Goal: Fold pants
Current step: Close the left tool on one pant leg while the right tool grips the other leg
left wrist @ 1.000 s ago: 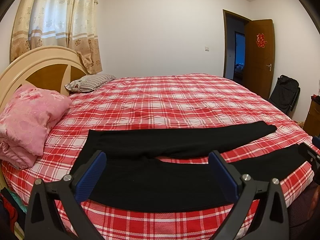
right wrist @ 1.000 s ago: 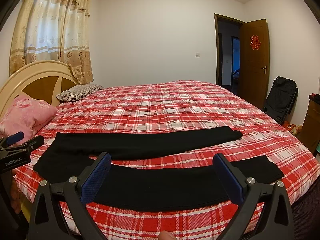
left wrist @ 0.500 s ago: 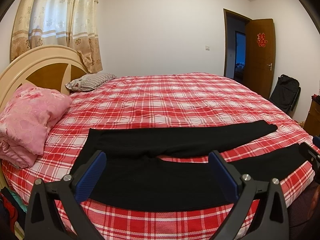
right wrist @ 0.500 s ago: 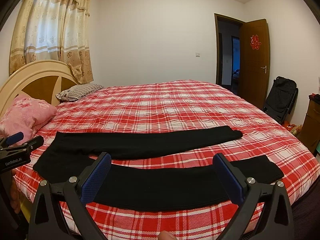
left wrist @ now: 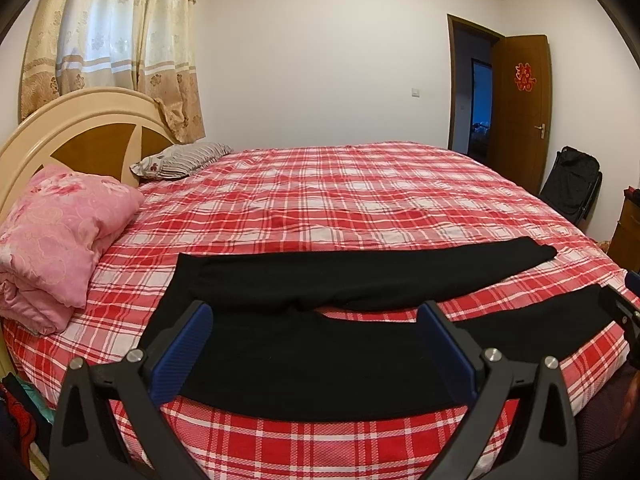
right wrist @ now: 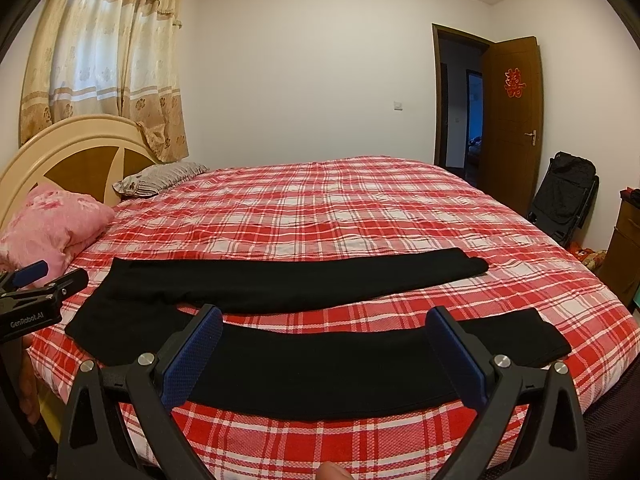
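Black pants (left wrist: 320, 356) (right wrist: 320, 364) lie flat on the red plaid bed near its front edge, waist to the left, the two legs spread apart and running right. My left gripper (left wrist: 316, 316) hovers open above the waist and hip part, nothing between its blue pads. Over the middle of the nearer leg my right gripper (right wrist: 324, 320) hangs open too, holding nothing. The left gripper's tip (right wrist: 44, 284) shows at the left edge of the right wrist view; the right gripper's tip (left wrist: 620, 308) shows at the right edge of the left wrist view.
A pink folded quilt (left wrist: 56, 236) and a striped pillow (left wrist: 180, 158) lie by the headboard (left wrist: 88, 136) at left. The plaid bedspread (left wrist: 340, 200) stretches wide behind the pants. A black folded chair (right wrist: 564, 200), a wooden cabinet (right wrist: 624, 248) and an open door (right wrist: 510, 120) stand at right.
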`<state>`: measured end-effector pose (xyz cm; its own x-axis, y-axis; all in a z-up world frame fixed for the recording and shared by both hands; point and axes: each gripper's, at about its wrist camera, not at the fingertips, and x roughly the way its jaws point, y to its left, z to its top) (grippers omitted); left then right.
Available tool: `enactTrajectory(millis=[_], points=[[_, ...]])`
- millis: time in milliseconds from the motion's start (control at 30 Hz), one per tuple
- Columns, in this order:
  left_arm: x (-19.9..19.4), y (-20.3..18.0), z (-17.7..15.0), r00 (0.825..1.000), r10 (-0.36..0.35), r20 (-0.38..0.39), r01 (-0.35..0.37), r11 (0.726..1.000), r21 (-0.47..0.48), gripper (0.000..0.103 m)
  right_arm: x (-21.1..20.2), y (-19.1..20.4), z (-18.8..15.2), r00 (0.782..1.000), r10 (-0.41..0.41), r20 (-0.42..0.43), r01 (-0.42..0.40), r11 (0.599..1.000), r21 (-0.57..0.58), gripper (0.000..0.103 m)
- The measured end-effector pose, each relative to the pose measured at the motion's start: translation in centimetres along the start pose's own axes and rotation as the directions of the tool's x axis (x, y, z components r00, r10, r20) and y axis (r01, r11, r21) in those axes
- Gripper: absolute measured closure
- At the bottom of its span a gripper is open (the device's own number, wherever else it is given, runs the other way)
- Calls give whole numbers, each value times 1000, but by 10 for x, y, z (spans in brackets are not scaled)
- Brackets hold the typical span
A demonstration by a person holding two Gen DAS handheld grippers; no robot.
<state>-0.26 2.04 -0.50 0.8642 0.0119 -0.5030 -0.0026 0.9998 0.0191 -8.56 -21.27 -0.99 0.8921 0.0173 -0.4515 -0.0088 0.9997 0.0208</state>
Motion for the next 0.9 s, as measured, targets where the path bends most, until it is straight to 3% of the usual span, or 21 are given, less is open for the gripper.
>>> enactTrajectory(millis=[200, 300, 500, 700, 900], points=[[36, 18, -9, 997, -8, -81, 11, 999, 32, 0, 16, -2, -7, 1000, 2, -28, -2, 1000, -12, 1], [78, 62, -10, 986, 30, -164, -25, 999, 30, 0, 31, -7, -10, 998, -13, -60, 12, 1000, -16, 1], [148, 159, 11, 961, 172, -215, -164, 985, 55, 0, 70, -29, -16, 987, -30, -156, 29, 1000, -11, 1], [217, 219, 36, 957, 127, -259, -134, 991, -8, 20, 118, -65, 1, 971, -19, -239, 22, 1000, 10, 1], [274, 234, 37, 944, 35, -329, -57, 997, -58, 31, 162, -115, 35, 956, -74, -284, 89, 995, 40, 1]])
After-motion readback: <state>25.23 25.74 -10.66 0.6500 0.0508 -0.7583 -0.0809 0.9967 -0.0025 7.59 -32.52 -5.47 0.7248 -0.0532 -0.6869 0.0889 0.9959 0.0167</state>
